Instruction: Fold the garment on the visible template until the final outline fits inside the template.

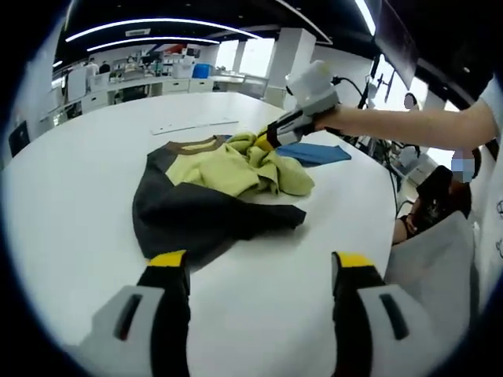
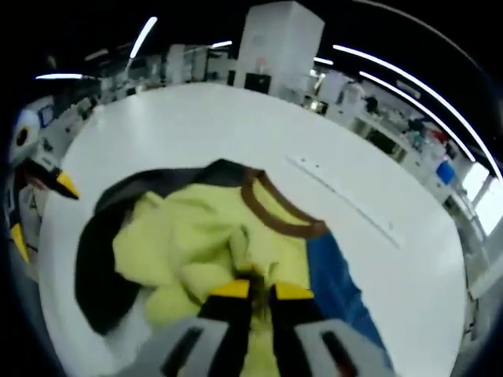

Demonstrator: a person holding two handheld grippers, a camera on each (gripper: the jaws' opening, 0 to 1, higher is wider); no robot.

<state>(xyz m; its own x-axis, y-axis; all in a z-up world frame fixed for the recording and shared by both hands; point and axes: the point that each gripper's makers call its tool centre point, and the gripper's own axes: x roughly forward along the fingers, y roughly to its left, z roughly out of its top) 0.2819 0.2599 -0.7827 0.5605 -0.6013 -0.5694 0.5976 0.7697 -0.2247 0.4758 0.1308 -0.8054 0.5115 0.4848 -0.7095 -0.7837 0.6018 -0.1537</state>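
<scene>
Left gripper view: the garment (image 1: pixel 212 196), dark grey with a yellow-green front and a brown collar, lies crumpled on the white table (image 1: pixel 71 212), at 12 o'clock from the left claw (image 1: pixel 261 263). The left claw stands wide, its yellow-tipped jaws apart over bare table just short of the garment's dark hem, holding nothing. The right claw (image 1: pixel 271 140) comes in from 2 o'clock on a person's bare forearm (image 1: pixel 393 122) and meets the yellow-green cloth at its far edge. A blue template (image 1: pixel 318 153) lies flat beside the garment at 1 o'clock, partly covered by it. A thin white strip (image 1: pixel 194 125) rests further back at 11 o'clock. Right gripper view: the right claw (image 2: pixel 262 290) is narrow, its jaws pinched on a fold of yellow-green cloth, with blue template (image 2: pixel 338 283) at 3 o'clock and the other claw (image 2: pixel 39 212) at 9 o'clock
</scene>
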